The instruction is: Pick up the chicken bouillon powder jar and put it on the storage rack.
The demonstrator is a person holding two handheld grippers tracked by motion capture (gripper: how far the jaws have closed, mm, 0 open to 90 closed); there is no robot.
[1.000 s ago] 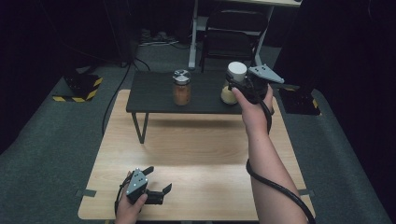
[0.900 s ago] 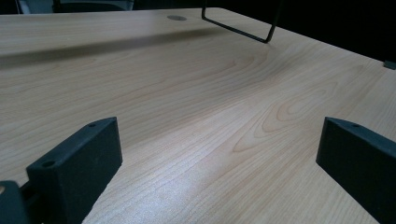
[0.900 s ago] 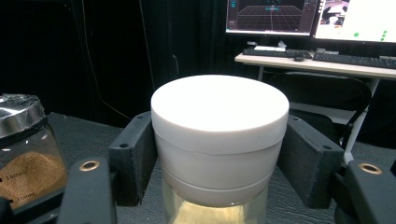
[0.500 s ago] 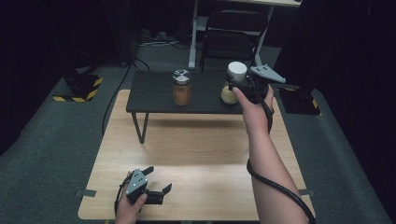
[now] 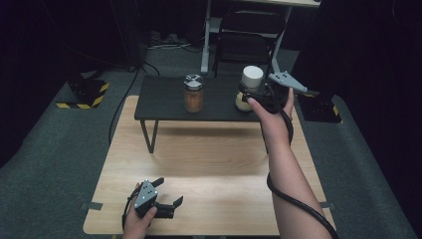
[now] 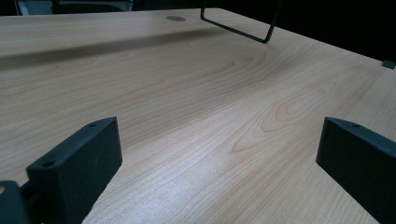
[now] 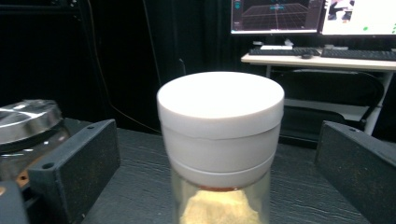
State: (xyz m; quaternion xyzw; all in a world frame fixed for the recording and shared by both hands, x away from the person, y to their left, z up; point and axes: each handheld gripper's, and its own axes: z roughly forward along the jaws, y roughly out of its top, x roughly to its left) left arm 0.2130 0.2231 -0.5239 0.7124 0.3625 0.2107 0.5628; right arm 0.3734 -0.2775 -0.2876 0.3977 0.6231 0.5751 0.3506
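High view: The right gripper [image 5: 247,94], held in the person's right hand, is raised over the dark raised shelf [image 5: 164,102] that stands on the light wooden table [image 5: 219,164]. Its jaws have just been opening and now stand apart on either side of the clear glass jar with a white cylindrical lid [image 5: 250,87]. That jar stands upright on the right part of the shelf. A second glass jar with a metal lid and brown contents [image 5: 193,93] stands upright on the same shelf, to the left of the first and apart from it. The left gripper [image 5: 169,194], held in the person's left hand, lies low near the front left edge of the table, jaws spread. A black cable [image 5: 293,199] trails along the right forearm.

Left gripper view: The two black jaws stand wide apart, with only bare table surface [image 6: 196,116] between them. One thin black leg of the shelf [image 6: 261,37] meets the table at the far side.

Right gripper view: The jaws stand wide apart, one on each side of the white-lidded jar [image 7: 220,121]; a clear gap shows between each pad and the lid, so nothing is clamped. Pale yellow powder [image 7: 217,207] is visible inside the glass below the lid. The metal lid of the second jar [image 7: 28,116] appears at the left edge. A desk with monitors and a keyboard [image 7: 327,46] stands in the dark background.
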